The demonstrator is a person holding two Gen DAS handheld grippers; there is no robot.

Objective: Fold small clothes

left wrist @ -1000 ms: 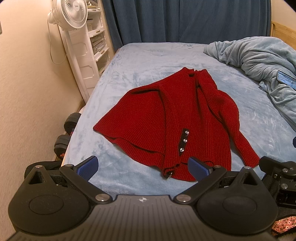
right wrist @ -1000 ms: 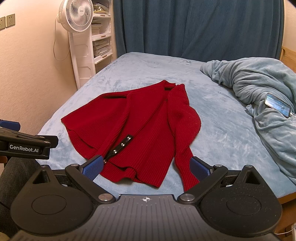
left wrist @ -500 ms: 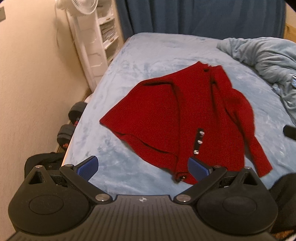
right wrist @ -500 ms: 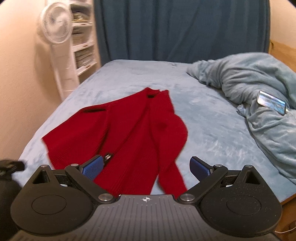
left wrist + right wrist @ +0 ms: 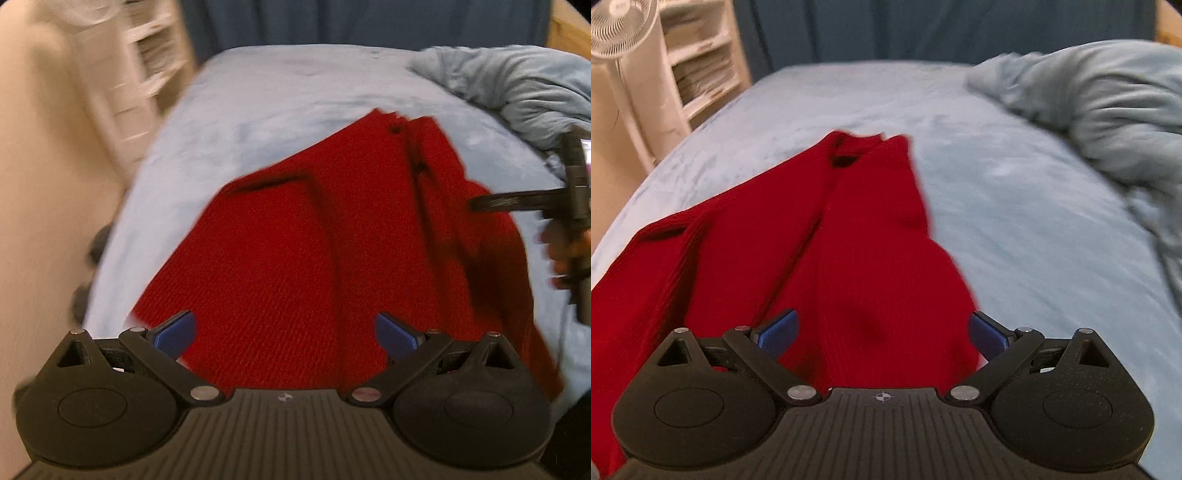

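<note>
Your left gripper [image 5: 284, 334] hangs low over the near part of the red sweater [image 5: 332, 251], its blue pads spread wide with nothing between them but knit below. Your right gripper [image 5: 882, 334] is likewise spread, poised above the sweater's right half, its right pad near the garment's edge. The sweater lies flat on the light blue bed [image 5: 1015, 206], neckline pointing away from you. A rumpled blanket [image 5: 1100, 103] sits far right.

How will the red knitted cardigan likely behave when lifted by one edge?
The red knitted cardigan will probably flop and drape, since it already lies in soft folds. Its thick ribbed knit suggests some weight and easy grip. On the plush blanket it would likely drag rather than slide.
</note>
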